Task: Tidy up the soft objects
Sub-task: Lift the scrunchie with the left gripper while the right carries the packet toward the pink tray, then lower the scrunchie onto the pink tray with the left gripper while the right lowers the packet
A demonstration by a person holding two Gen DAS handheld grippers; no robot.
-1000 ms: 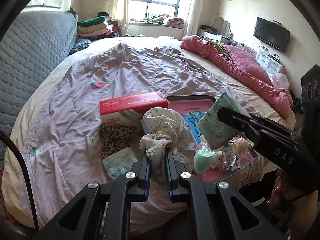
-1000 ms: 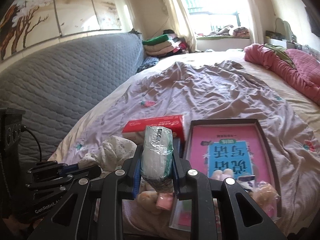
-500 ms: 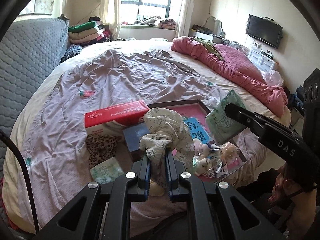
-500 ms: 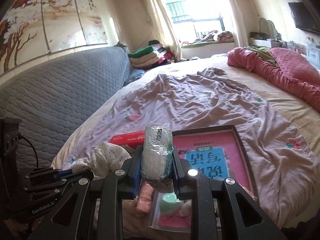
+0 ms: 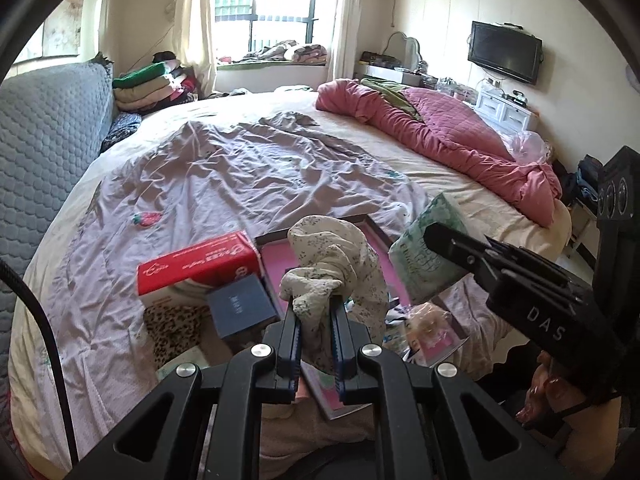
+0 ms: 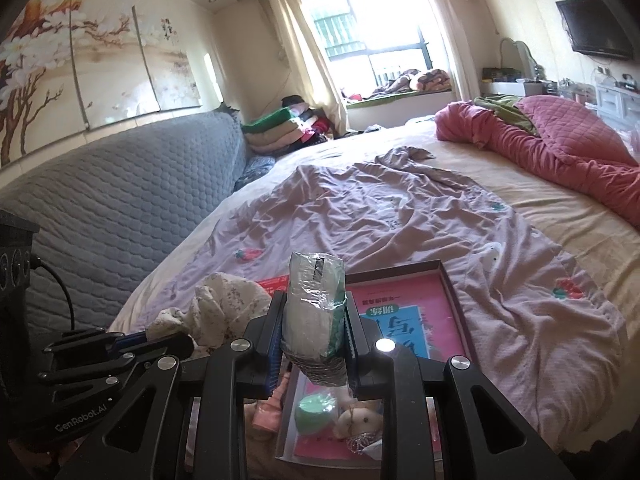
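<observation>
My left gripper [image 5: 314, 316] is shut on a cream floral cloth [image 5: 332, 256] and holds it above the bed's near edge; the cloth also shows in the right wrist view [image 6: 224, 308]. My right gripper [image 6: 314, 320] is shut on a green-and-white tissue pack [image 6: 316, 296], also seen at the right of the left wrist view [image 5: 424, 256]. Below them lie a pink book box [image 6: 404, 312], a red tissue box [image 5: 200, 266], a dark blue box [image 5: 242, 308], a leopard cloth [image 5: 172, 328] and a bagged plush toy [image 6: 356, 420].
A lilac sheet [image 5: 248, 176] covers the bed. A pink quilt [image 5: 452, 136] lies along the right side. A grey quilted headboard [image 6: 120, 192] is at the left. Folded clothes [image 5: 148, 84] are stacked by the window.
Both grippers have risen and drawn back from the bed with their loads; the items on the bed now sit lower and nearer the frame's bottom.
</observation>
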